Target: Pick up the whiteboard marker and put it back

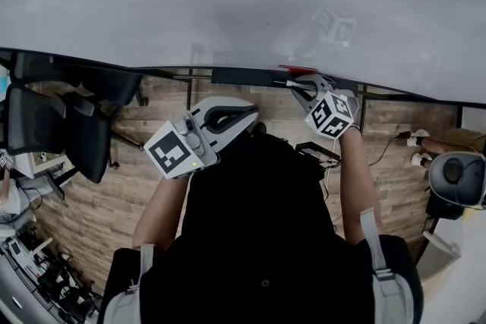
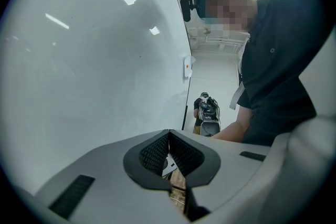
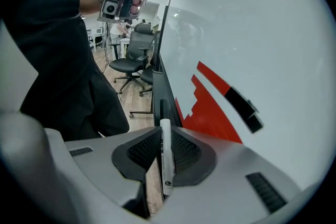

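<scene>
The whiteboard marker (image 3: 166, 157) is white with a black cap that points forward, and it lies along the jaws of my right gripper (image 3: 164, 132), which is shut on it. Its capped end hangs just over the dark tray (image 3: 159, 93) under the whiteboard (image 3: 252, 34). From the head view, the right gripper (image 1: 302, 89) is at the tray (image 1: 243, 77) with the marker (image 1: 301, 84) showing as a thin white line. My left gripper (image 1: 252, 117) is held lower and to the left, away from the board. Its jaws (image 2: 169, 136) are shut with nothing between them.
A red shape (image 3: 210, 99) with a black piece (image 3: 242, 107) sits on the board just past the marker. Black office chairs (image 1: 64, 125) stand on the wooden floor at the left. A grey round device (image 1: 457, 180) stands at the right.
</scene>
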The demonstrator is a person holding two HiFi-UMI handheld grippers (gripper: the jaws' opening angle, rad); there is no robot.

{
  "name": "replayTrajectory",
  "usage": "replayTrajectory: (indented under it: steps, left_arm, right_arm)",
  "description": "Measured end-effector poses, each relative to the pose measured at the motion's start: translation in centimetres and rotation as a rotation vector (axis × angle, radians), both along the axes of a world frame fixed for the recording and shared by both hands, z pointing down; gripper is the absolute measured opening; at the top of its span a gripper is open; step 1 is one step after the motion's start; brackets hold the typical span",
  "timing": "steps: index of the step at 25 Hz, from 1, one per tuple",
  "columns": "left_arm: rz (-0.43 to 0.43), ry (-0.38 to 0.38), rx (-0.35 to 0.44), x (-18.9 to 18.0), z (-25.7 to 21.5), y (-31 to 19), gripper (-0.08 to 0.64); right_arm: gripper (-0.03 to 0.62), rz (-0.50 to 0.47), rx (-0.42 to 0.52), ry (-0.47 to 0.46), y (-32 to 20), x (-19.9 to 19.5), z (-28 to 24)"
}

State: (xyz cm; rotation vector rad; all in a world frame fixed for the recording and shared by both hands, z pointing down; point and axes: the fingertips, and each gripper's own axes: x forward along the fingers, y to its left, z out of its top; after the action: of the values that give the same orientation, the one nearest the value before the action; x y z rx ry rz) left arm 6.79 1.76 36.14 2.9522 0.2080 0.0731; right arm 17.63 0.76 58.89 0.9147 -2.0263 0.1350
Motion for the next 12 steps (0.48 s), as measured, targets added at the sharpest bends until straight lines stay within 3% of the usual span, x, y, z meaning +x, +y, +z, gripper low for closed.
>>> replayTrajectory:
  steps: [12]
  left_arm:
    - [-0.005,-0.011,0.008,-0.38,0.11,0.38,0.012]
  right_arm:
    - [0.069,0.002,0.003,-0.032,-0.75,-0.52,1.03]
